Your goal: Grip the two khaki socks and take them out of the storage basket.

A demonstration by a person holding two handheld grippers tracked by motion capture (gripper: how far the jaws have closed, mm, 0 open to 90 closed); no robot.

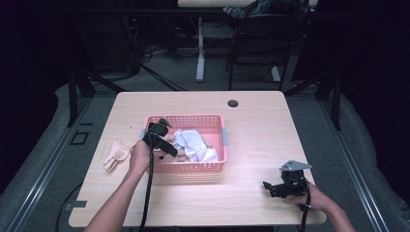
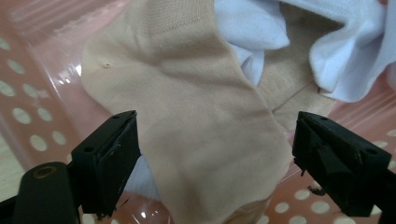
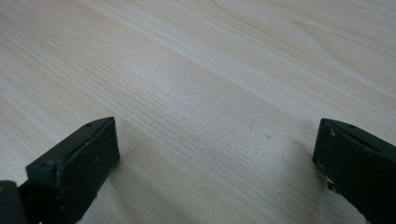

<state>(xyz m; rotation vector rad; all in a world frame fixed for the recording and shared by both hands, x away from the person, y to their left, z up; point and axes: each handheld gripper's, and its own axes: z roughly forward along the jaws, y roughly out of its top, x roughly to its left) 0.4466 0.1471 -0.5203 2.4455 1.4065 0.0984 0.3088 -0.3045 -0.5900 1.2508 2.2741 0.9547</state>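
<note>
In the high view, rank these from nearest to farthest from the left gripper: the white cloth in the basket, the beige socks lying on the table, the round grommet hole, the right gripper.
1. White cloth, in the pink basket, just right of the left gripper.
2. Beige socks, on the table left of the basket.
3. Grommet hole, far edge.
4. Right gripper, near right corner.

Just left of the left gripper, beige socks lying flat on the wooden table; well beyond it to the right, a dark round hole near the far edge.
</note>
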